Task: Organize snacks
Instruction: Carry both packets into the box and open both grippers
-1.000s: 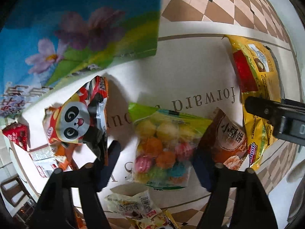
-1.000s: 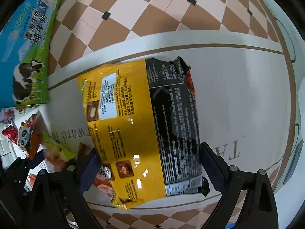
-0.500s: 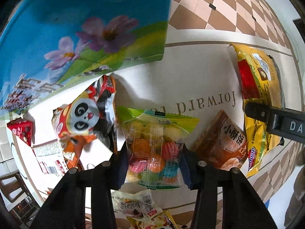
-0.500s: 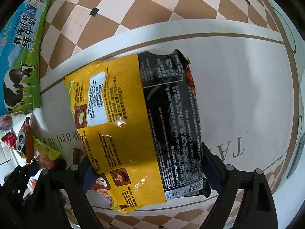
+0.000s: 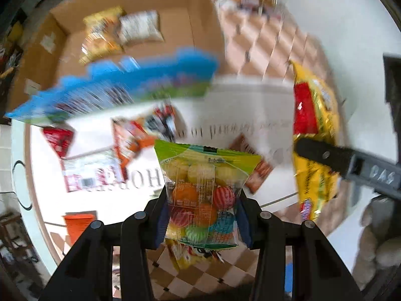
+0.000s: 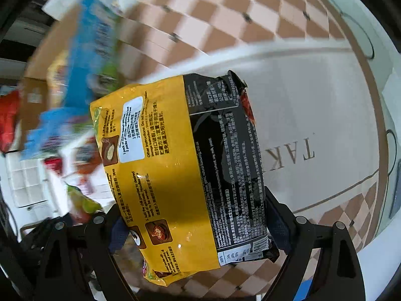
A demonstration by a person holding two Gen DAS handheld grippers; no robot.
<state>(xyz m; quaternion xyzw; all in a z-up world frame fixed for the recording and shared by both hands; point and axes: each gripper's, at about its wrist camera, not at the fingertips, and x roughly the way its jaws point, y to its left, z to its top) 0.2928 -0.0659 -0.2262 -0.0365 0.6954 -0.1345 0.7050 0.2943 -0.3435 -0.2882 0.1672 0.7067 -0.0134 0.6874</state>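
My left gripper (image 5: 200,215) is shut on a clear green-topped bag of coloured candy balls (image 5: 203,193) and holds it lifted above the white table (image 5: 240,105). My right gripper (image 6: 198,228) is shut on a large yellow and black noodle packet (image 6: 180,165), also lifted; the packet shows in the left wrist view (image 5: 313,135) with a right finger (image 5: 323,154) across it. An open cardboard box (image 5: 200,17) with a few snack bags (image 5: 120,32) inside stands behind the table.
A blue milk carton box (image 5: 112,90) stands at the table's far edge. Panda snack bag (image 5: 140,135), red packet (image 5: 59,138), brown packet (image 5: 258,170) and other small packets lie on the table. Checkered floor (image 6: 225,25) beyond.
Both grippers have lifted with their packets and tilted up, bringing the cardboard box into view. The left gripper, open a second ago, closed on the candy bag and raised it.
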